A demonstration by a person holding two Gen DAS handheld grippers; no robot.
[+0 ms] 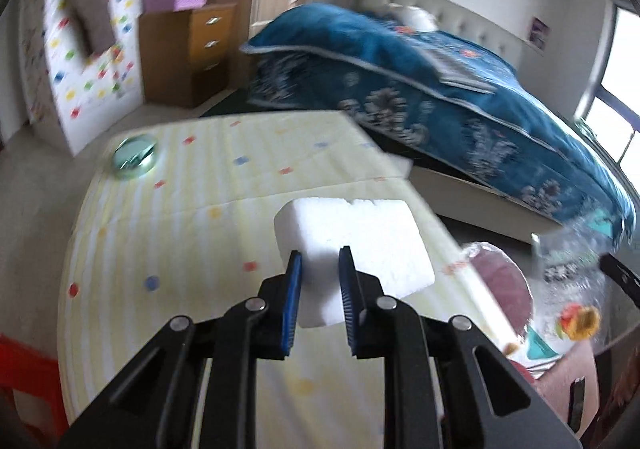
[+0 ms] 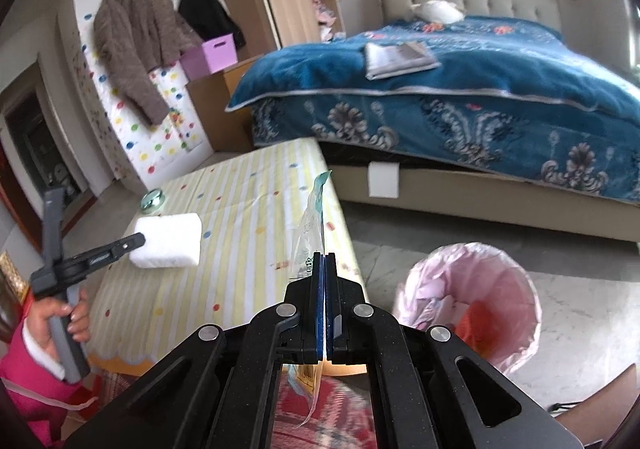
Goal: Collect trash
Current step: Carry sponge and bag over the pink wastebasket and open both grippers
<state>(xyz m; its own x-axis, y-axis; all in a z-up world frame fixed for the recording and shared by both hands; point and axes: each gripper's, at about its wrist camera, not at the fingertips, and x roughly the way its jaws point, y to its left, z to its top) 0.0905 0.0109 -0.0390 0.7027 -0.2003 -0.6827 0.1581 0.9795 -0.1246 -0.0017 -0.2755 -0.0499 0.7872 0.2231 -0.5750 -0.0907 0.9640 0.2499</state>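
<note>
A white foam block (image 1: 352,237) sits between the blue pads of my left gripper (image 1: 320,253), which is shut on its near corner above the yellow striped tablecloth (image 1: 180,209). From the right wrist view the foam block (image 2: 168,235) shows at the left, with the left gripper (image 2: 136,239) and a hand in a pink sleeve behind it. My right gripper (image 2: 324,255) is shut on a clear plastic wrapper (image 2: 310,225) with a teal edge, standing upright over the table's right edge. A bin with a pink liner (image 2: 472,305) stands on the floor to the right of it.
A round shiny dish (image 1: 134,157) lies at the table's far left corner. Beyond the table stand a bed with a blue cover (image 2: 460,89), a wooden drawer unit (image 1: 192,53) and hanging coats (image 2: 132,37). Something red (image 1: 24,369) is at the table's near left.
</note>
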